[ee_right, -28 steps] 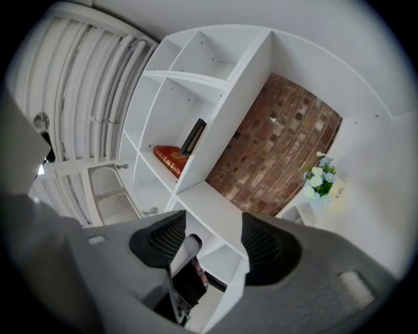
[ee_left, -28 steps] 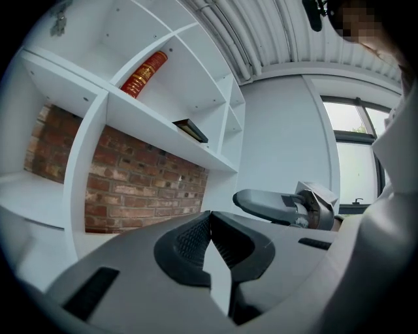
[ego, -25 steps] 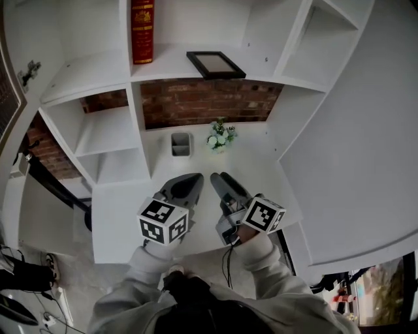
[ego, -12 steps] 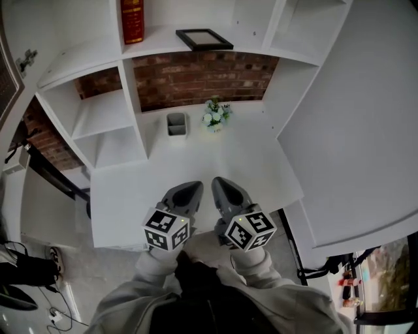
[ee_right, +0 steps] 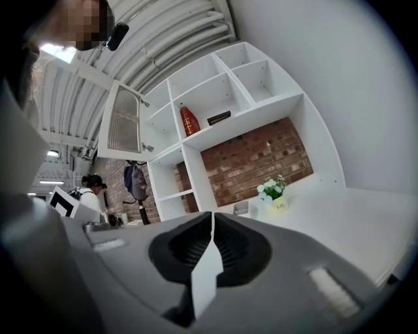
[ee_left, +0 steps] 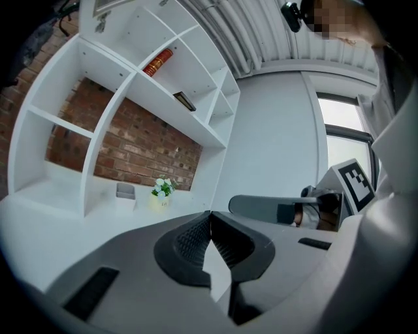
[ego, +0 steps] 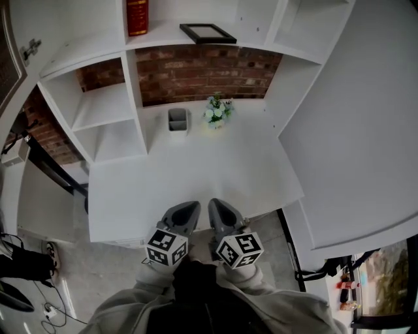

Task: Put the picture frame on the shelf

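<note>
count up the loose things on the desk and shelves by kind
red hardback book: 1
black rectangular picture frame: 1
grey square desk holder: 1
small pot of white flowers: 1
total: 4

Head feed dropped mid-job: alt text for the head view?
The picture frame lies flat on the upper shelf, right of a red book. The left gripper and right gripper are shut, empty, at the desk's near edge.

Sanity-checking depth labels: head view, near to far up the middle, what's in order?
left hand-held gripper and right hand-held gripper side by side → white desk → potted flowers → brick wall → picture frame on the upper shelf
</note>
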